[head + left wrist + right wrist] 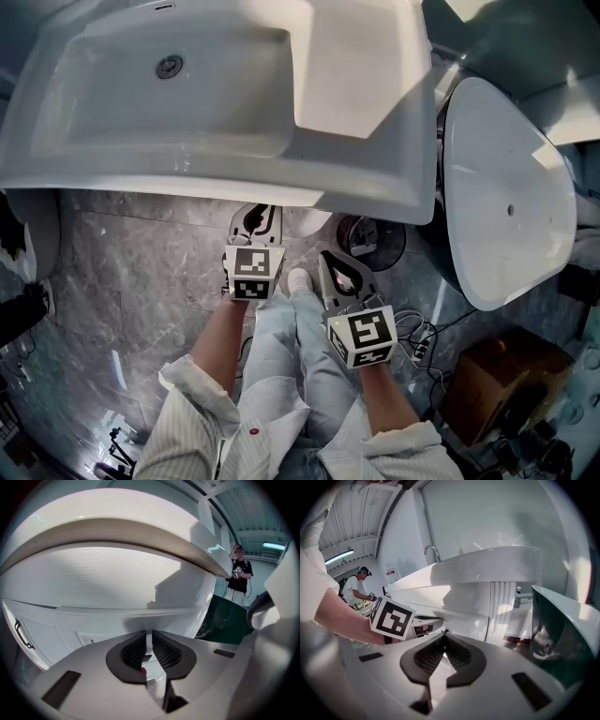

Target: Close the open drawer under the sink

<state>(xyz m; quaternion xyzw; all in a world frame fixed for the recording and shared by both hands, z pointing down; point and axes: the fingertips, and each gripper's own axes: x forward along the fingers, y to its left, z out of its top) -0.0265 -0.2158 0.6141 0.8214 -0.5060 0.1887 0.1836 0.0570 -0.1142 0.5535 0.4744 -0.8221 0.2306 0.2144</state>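
Note:
From above, the white sink [234,183] hides the drawer under it. In the left gripper view the white drawer front [117,620] fills the picture just beyond my left gripper [148,637], with its top ledge running across. The jaws stand open by a thin slit with nothing between them. In the head view the left gripper [255,217] reaches under the sink's front rim. My right gripper [339,272] hangs lower and to the right, back from the cabinet. In its own view the right gripper [444,633] is shut and empty, with the left gripper's marker cube [391,617] to its left.
A large white oval basin [506,197] stands close on the right. A round dark bin [370,239], a power strip [417,342] and a cardboard box [487,380] sit on the grey marble floor. One person [239,573] stands far off.

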